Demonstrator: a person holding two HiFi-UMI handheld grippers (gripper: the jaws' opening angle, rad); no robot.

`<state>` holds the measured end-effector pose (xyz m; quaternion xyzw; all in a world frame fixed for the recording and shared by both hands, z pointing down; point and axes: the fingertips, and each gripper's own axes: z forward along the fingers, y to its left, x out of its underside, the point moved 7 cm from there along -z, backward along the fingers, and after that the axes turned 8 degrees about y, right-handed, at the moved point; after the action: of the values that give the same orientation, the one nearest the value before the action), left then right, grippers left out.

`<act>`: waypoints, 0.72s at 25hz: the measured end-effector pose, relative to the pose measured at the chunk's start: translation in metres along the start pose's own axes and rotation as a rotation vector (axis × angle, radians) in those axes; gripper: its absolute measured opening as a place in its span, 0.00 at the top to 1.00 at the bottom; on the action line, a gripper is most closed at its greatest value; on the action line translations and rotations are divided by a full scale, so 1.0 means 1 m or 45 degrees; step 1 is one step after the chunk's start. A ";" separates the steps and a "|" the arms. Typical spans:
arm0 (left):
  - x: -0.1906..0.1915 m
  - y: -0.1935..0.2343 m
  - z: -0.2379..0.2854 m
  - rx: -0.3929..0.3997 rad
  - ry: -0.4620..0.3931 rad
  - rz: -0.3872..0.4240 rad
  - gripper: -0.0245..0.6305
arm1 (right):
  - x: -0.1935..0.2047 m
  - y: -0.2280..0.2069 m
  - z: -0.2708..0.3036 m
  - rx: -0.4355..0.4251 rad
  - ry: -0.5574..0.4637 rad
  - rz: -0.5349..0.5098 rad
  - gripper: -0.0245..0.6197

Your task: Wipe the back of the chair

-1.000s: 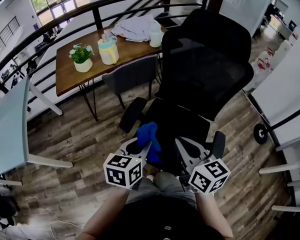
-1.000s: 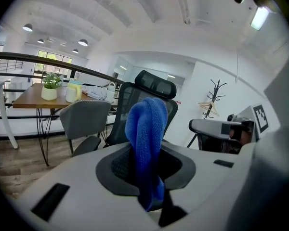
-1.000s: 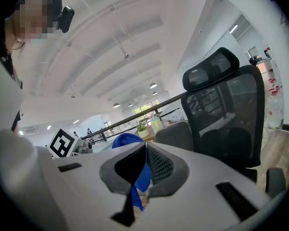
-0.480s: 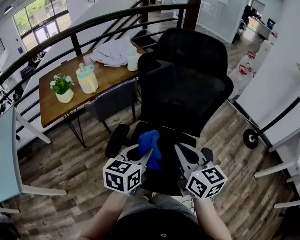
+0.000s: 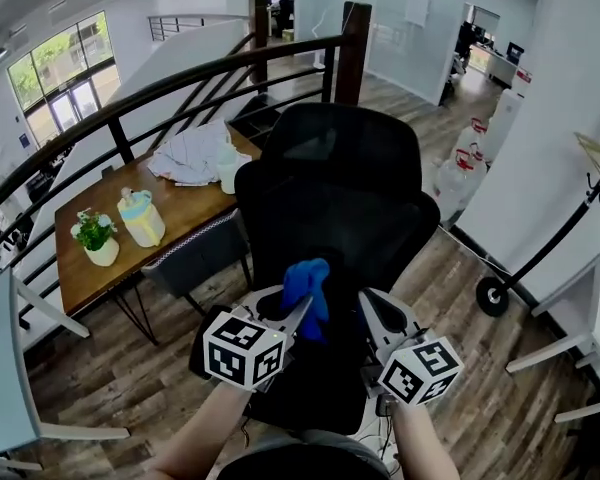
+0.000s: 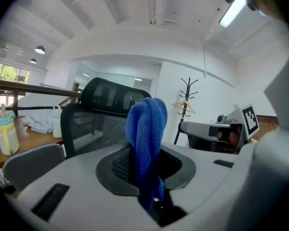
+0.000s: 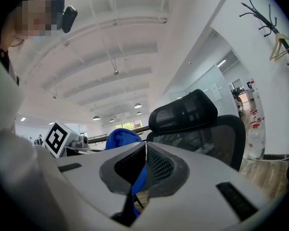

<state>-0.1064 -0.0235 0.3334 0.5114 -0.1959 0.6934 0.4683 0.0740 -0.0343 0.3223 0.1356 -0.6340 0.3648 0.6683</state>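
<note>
A black mesh office chair (image 5: 345, 213) with a headrest (image 5: 352, 146) stands right before me. My left gripper (image 5: 296, 310) is shut on a bunched blue cloth (image 5: 307, 286), held up against the lower part of the chair's back. In the left gripper view the cloth (image 6: 145, 138) sticks up between the jaws, with the chair (image 6: 94, 129) behind it. My right gripper (image 5: 372, 306) is beside it on the right, a little apart from the cloth. Its jaws meet with nothing between them, and the chair (image 7: 202, 134) stands beyond.
To the left is a wooden table (image 5: 100, 278) with a potted plant (image 5: 95, 236), a bottle (image 5: 142, 218) and white fabric (image 5: 195, 153). A grey chair (image 5: 195, 253) is tucked under it. A dark railing (image 5: 180, 76) runs behind. Water jugs (image 5: 465, 163) and a wheeled frame (image 5: 492, 296) are at the right.
Both grippers and the cloth have come up from over the seat to the chair's back. The chair now fills more of the head view's middle, and the table has slid leftwards.
</note>
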 end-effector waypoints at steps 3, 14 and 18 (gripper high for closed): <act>-0.030 0.003 0.021 0.037 -0.039 0.037 0.83 | -0.018 -0.018 0.009 0.009 -0.034 -0.011 0.91; -0.101 0.004 0.095 0.109 -0.099 0.146 0.83 | -0.055 -0.073 0.039 0.069 -0.105 -0.059 0.91; -0.126 -0.006 0.117 0.160 -0.129 0.176 0.83 | -0.073 -0.091 0.042 0.111 -0.113 -0.089 0.91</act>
<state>-0.0347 -0.1651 0.2668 0.5596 -0.2102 0.7081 0.3759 0.1076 -0.1476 0.2852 0.2028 -0.6412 0.3623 0.6454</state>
